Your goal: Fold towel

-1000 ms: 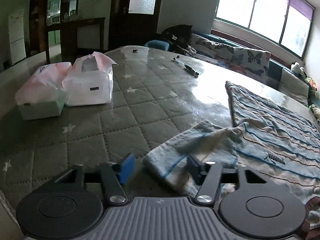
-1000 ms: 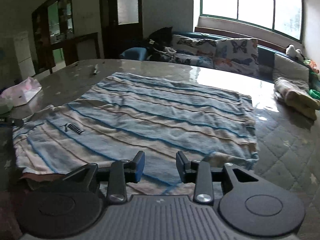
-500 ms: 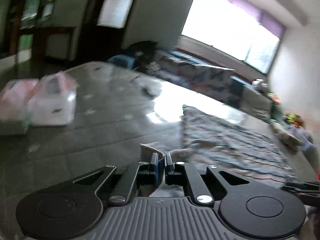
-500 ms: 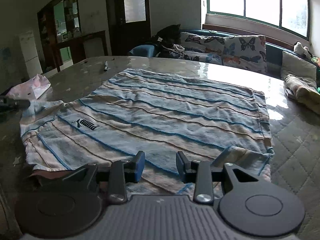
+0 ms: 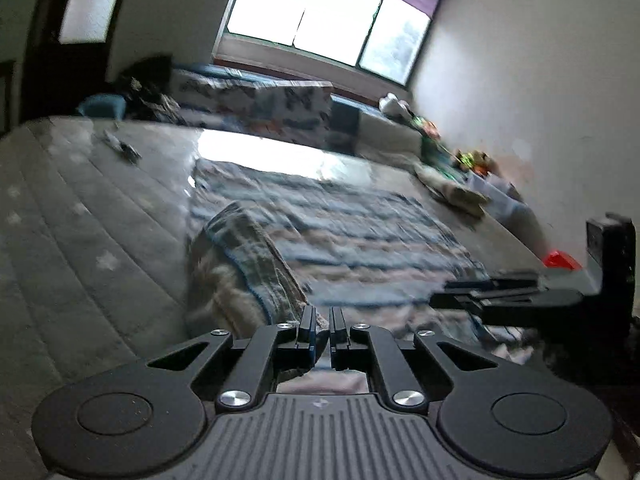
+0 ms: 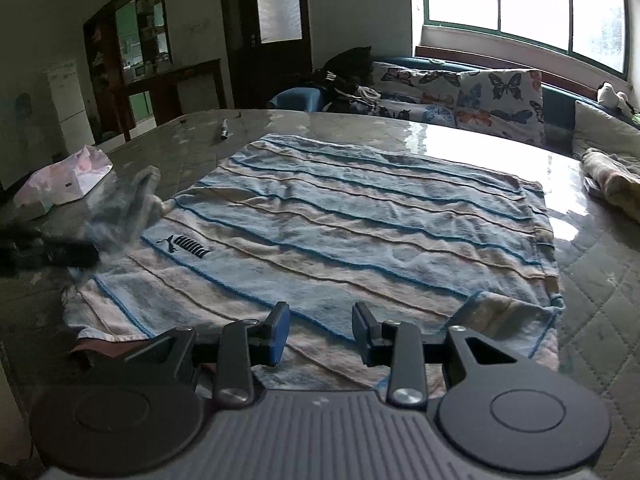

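A blue and beige striped towel (image 6: pixel 344 236) lies spread on the quilted table cover, a dark logo near its left side. My left gripper (image 5: pixel 322 330) is shut on the towel's near left corner (image 5: pixel 240 264), which is lifted and curled over; that view is motion-blurred. From the right wrist view, the left gripper (image 6: pixel 48 252) shows as a dark blur at the left with the raised corner beside it. My right gripper (image 6: pixel 320 332) is open, hovering just above the towel's near edge, with a turned-over corner (image 6: pixel 516 312) to its right.
Tissue packs in white bags (image 6: pixel 64 184) sit at the table's left. A marker (image 6: pixel 223 129) lies at the far side. Another folded cloth (image 6: pixel 612 180) rests at the right edge. A butterfly-print sofa (image 6: pixel 472 100) runs behind the table under the window.
My left gripper went from open beside the corner to shut on it, then lifted it and swung right toward the window. The right gripper drew back slightly and stayed open.
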`<state>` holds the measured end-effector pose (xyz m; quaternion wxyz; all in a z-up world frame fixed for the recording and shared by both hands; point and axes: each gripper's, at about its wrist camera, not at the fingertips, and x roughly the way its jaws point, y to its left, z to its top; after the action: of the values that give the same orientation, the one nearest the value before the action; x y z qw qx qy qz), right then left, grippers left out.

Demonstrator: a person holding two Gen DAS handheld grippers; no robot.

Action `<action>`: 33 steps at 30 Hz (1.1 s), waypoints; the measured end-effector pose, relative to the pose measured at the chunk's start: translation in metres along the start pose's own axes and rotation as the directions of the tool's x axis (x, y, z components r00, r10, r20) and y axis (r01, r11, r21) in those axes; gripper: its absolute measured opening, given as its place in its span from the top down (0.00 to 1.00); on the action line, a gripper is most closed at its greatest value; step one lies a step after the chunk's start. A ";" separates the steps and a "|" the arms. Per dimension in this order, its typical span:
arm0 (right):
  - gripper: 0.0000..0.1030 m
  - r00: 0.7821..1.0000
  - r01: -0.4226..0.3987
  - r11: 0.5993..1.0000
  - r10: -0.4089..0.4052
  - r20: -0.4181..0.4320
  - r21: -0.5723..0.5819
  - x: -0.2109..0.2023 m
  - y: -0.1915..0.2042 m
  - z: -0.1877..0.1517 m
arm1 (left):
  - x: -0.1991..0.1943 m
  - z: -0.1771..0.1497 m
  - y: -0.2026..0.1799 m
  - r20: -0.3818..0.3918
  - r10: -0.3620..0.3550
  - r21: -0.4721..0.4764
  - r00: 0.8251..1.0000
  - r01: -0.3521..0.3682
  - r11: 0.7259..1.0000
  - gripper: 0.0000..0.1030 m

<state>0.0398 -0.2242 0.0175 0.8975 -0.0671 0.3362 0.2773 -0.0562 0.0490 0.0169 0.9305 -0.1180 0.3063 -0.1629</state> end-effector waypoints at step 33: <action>0.86 0.913 -0.396 0.901 0.367 -0.176 -0.179 0.025 0.109 0.013 | -0.014 -0.009 0.047 -0.036 0.182 0.034 0.983 -0.181 0.983 0.78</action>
<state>0.0033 -0.1175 0.0192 0.7879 -0.1137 0.3729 0.4767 -0.0611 0.0959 0.0024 0.9370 -0.0723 0.3313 -0.0844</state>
